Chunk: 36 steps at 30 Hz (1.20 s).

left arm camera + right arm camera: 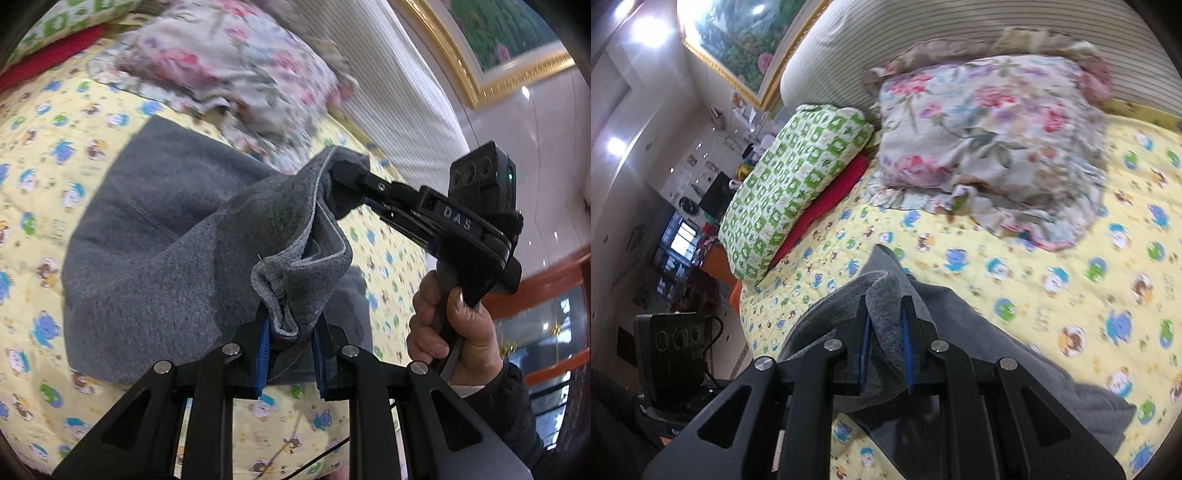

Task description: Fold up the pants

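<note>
Grey fleece pants [155, 236] lie on a yellow cartoon-print quilt [44, 155] on a bed. My left gripper [291, 332] is shut on a bunched edge of the pants and lifts it off the quilt. My right gripper [347, 177] shows in the left wrist view, shut on another part of the same raised edge, up and to the right. In the right wrist view my right gripper [886, 332] is shut on a fold of the grey pants [997, 354], whose rest trails across the quilt [1071, 288].
A floral pillow [990, 136] lies at the head of the bed, with a green checked pillow [790, 184] and a red blanket [827, 206] beside it. A striped headboard [923, 37] and a gold-framed picture [746, 40] are behind. The bed edge drops off at left.
</note>
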Tool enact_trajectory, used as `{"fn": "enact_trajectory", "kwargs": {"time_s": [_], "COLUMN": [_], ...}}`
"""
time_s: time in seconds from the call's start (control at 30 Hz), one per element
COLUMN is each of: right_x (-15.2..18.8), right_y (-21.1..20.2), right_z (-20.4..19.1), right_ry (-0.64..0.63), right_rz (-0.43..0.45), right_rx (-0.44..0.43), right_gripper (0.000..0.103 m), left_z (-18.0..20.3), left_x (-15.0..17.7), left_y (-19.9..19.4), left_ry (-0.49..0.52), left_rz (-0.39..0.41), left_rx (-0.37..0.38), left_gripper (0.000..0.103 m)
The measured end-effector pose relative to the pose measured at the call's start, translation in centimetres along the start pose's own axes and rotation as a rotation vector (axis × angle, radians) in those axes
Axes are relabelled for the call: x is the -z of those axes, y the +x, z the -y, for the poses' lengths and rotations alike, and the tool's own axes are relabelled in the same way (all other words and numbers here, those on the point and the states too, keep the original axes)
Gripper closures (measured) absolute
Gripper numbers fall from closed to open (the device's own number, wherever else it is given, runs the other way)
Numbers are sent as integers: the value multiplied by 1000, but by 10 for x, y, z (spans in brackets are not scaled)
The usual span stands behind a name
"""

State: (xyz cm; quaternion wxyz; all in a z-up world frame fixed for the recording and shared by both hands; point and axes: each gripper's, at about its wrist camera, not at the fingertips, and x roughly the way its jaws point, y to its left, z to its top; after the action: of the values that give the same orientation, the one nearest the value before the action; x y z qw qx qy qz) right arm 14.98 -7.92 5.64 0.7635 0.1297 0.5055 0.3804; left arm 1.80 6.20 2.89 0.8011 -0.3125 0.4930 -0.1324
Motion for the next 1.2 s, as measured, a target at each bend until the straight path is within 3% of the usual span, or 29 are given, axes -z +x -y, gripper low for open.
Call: {"fn": "enact_trajectory", "kwargs": {"time_s": [0.6,1.03,1.2], "right_x": [41,59,66], "right_y": [-70,-76,-79], "right_z": [72,111,124], "right_ry": [132,204,229], "right_rz": [101,122,131], "right_rx": [25,17,33], "right_gripper": [87,87,82], "left_z": [78,94,105], "left_x": [24,32,40], "left_y": [73,109,117], "left_ry": [121,170,245], "left_rz": [-90,-122,-119], "left_rx": [2,-48,-85], "left_gripper": [84,84,81]}}
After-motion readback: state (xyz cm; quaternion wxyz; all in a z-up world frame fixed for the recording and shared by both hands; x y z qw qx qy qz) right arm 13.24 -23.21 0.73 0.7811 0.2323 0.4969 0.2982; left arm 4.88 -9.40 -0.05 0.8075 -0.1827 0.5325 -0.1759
